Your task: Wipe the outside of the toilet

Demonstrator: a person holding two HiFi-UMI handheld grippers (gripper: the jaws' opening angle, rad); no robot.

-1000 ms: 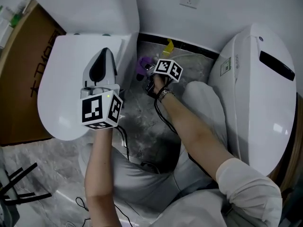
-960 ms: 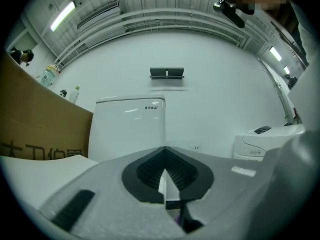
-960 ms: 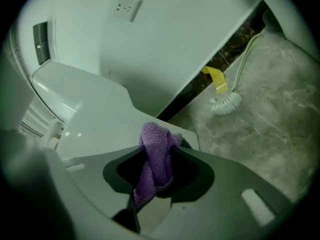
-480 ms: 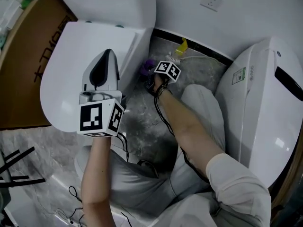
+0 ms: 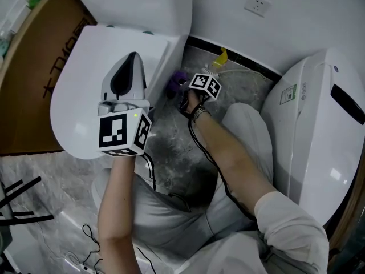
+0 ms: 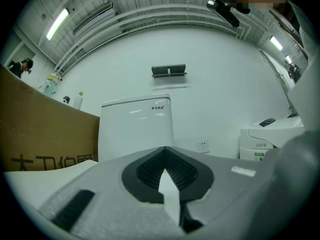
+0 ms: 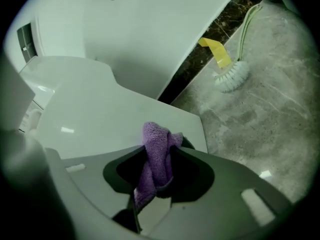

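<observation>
The white toilet (image 5: 80,101) stands at the left of the head view with its lid down; its tank (image 6: 135,126) rises ahead in the left gripper view. My left gripper (image 5: 132,59) hovers level over the lid, shut and empty (image 6: 165,151). My right gripper (image 5: 181,87) reaches down beside the toilet's right flank, near the floor. It is shut on a bunched purple cloth (image 7: 156,156), which also shows in the head view as a purple cloth (image 5: 174,81). The cloth's top is at the toilet's white side (image 7: 100,119); whether it touches I cannot tell.
A second white toilet (image 5: 319,124) stands at the right. A toilet brush (image 7: 231,76) with a yellow tag lies on the grey stone floor (image 5: 177,147) by the dark skirting. A cardboard panel (image 5: 34,73) flanks the left. The person's knees and cables fill the foreground.
The right gripper with the purple cloth has sunk a little along the toilet's side. The left gripper has stayed over the lid. The head view has shifted slightly.
</observation>
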